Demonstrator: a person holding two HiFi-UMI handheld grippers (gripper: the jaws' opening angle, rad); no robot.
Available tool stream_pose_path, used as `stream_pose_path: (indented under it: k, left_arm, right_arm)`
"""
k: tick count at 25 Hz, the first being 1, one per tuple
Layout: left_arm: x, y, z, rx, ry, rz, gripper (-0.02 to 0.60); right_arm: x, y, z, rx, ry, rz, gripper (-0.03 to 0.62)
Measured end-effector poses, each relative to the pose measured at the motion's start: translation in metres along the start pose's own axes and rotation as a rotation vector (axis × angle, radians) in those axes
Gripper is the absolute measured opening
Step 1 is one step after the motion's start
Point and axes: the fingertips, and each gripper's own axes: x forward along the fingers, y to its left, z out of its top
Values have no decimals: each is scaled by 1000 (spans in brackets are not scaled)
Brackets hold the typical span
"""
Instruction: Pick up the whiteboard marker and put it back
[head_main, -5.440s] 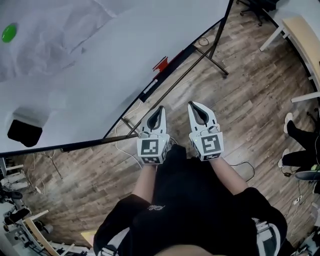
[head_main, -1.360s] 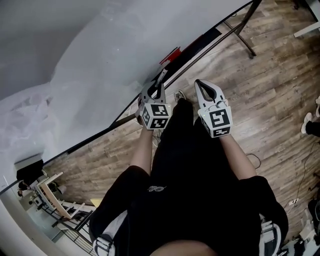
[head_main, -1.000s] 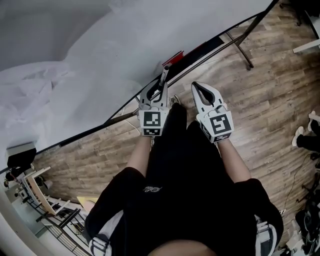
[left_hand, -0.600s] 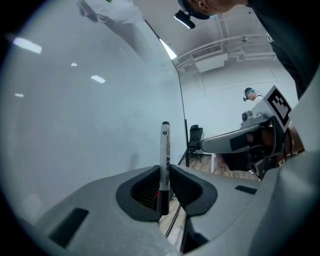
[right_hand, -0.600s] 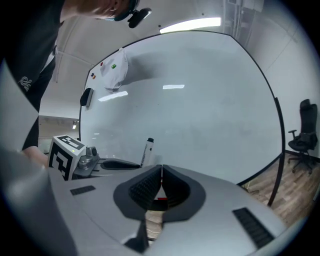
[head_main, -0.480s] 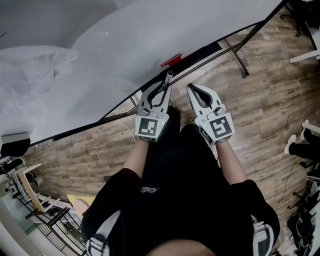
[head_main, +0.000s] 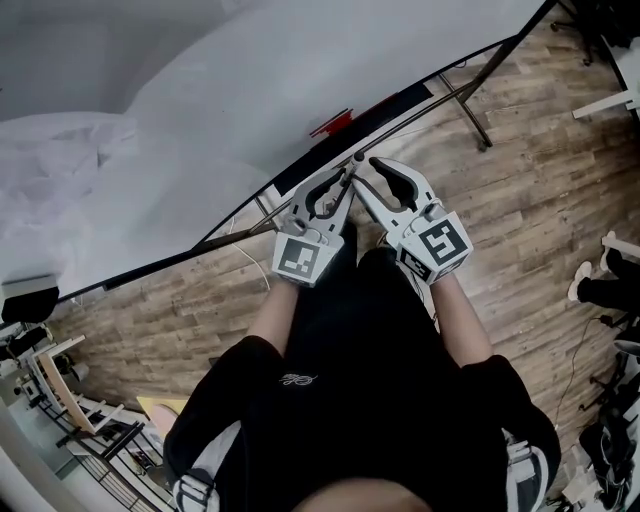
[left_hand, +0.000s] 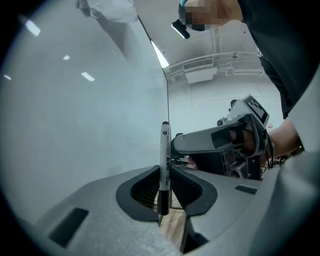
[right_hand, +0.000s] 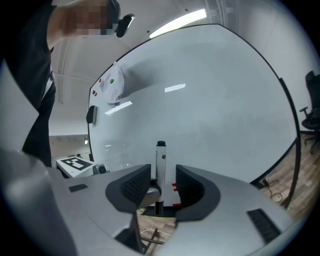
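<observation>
The whiteboard marker (head_main: 347, 172), white with a black cap end, is clamped in my left gripper (head_main: 335, 190) and points toward the whiteboard (head_main: 250, 80). In the left gripper view the marker (left_hand: 164, 155) stands upright between the left gripper's (left_hand: 164, 172) pads. My right gripper (head_main: 363, 174) has just been opening. Its jaws stand on either side of the marker's free end, with a gap at each pad. The right gripper view shows the marker (right_hand: 160, 165) between the right gripper's (right_hand: 162, 176) spread jaws, with the left gripper's fingertip (right_hand: 148, 196) below it.
A red object (head_main: 330, 124) lies on the whiteboard's bottom ledge. Crumpled clear plastic (head_main: 70, 190) hangs over the board at left. The board's stand legs (head_main: 470, 95) cross the wooden floor (head_main: 520, 170). Another person's feet (head_main: 605, 285) show at the right edge.
The right gripper, shut beside the left one half a second ago, has opened and swung in around the marker's free end. The left gripper has risen a little with the marker.
</observation>
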Motion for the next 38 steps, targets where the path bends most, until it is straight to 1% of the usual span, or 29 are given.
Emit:
stream_pose_path:
  k: [3, 8, 10, 17, 23, 26, 28, 30, 32, 35, 38]
  left_arm:
    - [3, -7, 3, -5, -12, -29, 64]
    - [6, -15, 2, 19, -6, -63, 64]
    - [6, -16, 2, 18, -4, -70, 64]
    - [4, -19, 0, 27, 2, -71, 64]
    - [3, -23, -3, -3, 17, -74, 64]
    - [4, -29, -1, 17, 30, -92, 64]
    - [5, -34, 0, 38, 49, -99, 64]
    - [4, -37, -9, 55, 73, -94, 64]
    - [3, -38, -15, 72, 101, -88, 64]
    - [3, -40, -20, 62, 129, -63, 63]
    - [5, -48, -26, 52, 143, -55, 63]
  right_arm:
    - [1, -1, -1, -5, 20, 7, 124]
    - [1, -1, -6, -5, 30, 7, 123]
    - [3, -1, -7, -11, 35, 6, 108]
    - [3, 0, -12, -10, 37, -3, 60]
    - [-1, 1, -14, -19, 34, -23, 57]
    - [-6, 1, -15, -37, 35, -39, 57]
    - [-12, -2, -15, -40, 30, -64, 57]
    - [-20, -11, -12, -40, 23, -108, 55]
    - [-29, -20, -12, -70, 31, -156, 55]
    - [-42, -28, -13, -153, 66, -213, 56]
    - [-58, -36, -18, -171, 83, -260, 55]
